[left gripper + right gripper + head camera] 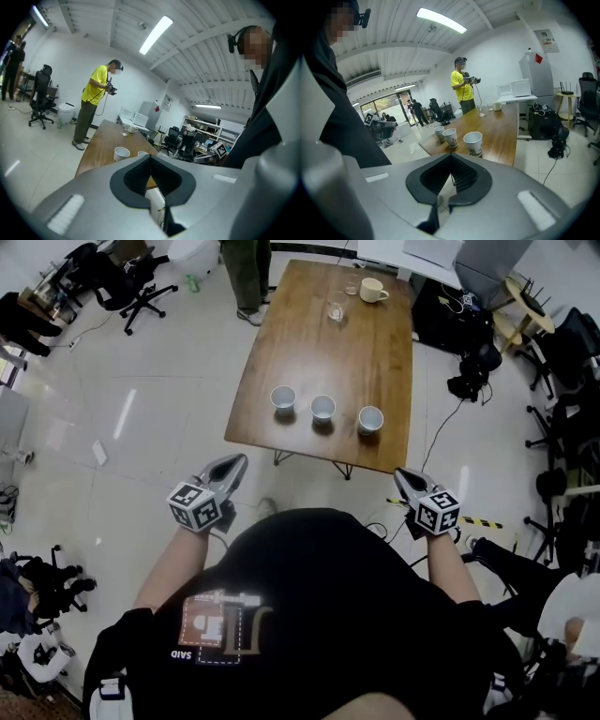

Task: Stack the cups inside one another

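Note:
Three white paper cups stand in a row near the close end of the wooden table (375,352): the left cup (283,397), the middle cup (322,408) and the right cup (370,419), each apart from the others. My left gripper (232,468) hangs over the floor short of the table's near left corner, jaws together and empty. My right gripper (404,478) is level with it off the near right corner, also shut on nothing. The right gripper view shows the right cup (473,143), middle cup (450,137) and left cup (439,132) beyond my right gripper (451,158). The left cup (121,153) lies ahead of my left gripper (150,160).
A cream mug (373,290) and two glasses, one of them (336,311), sit at the table's far end. A person in a yellow shirt (463,89) stands by the far left corner. Office chairs (131,287), bags and a cable (441,427) lie around the table.

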A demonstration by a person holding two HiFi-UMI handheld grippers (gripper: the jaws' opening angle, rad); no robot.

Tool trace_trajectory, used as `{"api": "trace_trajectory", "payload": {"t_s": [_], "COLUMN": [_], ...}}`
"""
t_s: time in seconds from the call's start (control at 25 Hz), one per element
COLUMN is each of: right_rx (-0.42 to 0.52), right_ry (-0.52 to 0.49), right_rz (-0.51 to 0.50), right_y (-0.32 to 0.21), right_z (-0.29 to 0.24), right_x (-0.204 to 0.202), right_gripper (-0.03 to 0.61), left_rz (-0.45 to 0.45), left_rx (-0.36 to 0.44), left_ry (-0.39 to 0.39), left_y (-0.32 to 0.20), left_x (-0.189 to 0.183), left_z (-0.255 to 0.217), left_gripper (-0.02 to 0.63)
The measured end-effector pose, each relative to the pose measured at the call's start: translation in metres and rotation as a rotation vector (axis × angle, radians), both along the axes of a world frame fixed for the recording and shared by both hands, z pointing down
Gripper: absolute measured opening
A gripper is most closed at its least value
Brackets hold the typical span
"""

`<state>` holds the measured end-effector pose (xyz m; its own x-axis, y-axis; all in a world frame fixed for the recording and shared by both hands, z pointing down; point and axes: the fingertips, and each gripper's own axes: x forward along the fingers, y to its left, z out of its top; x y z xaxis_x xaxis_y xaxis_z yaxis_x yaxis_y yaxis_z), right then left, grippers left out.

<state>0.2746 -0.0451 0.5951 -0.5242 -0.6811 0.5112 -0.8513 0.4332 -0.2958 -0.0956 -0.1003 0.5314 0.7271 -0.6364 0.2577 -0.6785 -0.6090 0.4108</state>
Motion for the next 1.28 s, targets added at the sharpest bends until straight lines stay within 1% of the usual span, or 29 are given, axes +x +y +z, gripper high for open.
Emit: {"api": "trace_trajectory", "payload": {"t_s": [0.12,0.28,0.36,0.44,0.56,0.68,0.76,0.88,1.0,1.12,1.28], "right_rx": [-0.015,-0.041,-0.048,-0.053,-0.049,-0.035,-0.026,-0.015,0.01,0.014,0.016], "right_ry": [0.049,0.066,0.077,0.087,0.094,0.1,0.107,0.13,0.152,0.147,0.13], "right_rz": [0.057,0.146,0.161,0.148,0.111,0.061,0.007,-0.098,-0.185,-0.227,-0.245], "right_y": [-0.02,-0.039,-0.048,-0.056,-0.064,-0.073,-0.081,-0.088,-0.1,-0.104,-0.104], "right_z": [0.0,-0.004,-0.005,-0.004,-0.002,0.0,0.002,0.001,-0.002,0.001,0.0], "right_x": [-0.014,-0.032,-0.042,-0.053,-0.057,-0.046,-0.039,-0.035,-0.038,-0.04,-0.044], "right_gripper": [0.014,0.014,0.014,0.014,0.014,0.014,0.014,0.014,0.015,0.015,0.017], "left_rz": [0.08,0.195,0.226,0.233,0.215,0.185,0.145,0.07,0.029,0.011,-0.008], "left_rx": [-0.019,-0.051,-0.058,-0.06,-0.059,-0.053,-0.053,-0.065,-0.07,-0.069,-0.056], "left_ry": [0.019,0.026,0.024,0.023,0.019,0.02,0.018,0.03,0.032,0.022,0.02], "left_y": [-0.033,-0.065,-0.082,-0.097,-0.11,-0.109,-0.106,-0.098,-0.093,-0.088,-0.09], "left_x": [-0.008,-0.022,-0.029,-0.034,-0.031,-0.014,-0.004,0.008,0.016,0.02,0.016], "left_z": [0.016,0.029,0.032,0.035,0.036,0.036,0.037,0.036,0.036,0.037,0.029], "left_gripper": [0.002,0.001,0.001,0.002,0.002,0.002,0.002,0.002,0.002,0.002,0.002]}}
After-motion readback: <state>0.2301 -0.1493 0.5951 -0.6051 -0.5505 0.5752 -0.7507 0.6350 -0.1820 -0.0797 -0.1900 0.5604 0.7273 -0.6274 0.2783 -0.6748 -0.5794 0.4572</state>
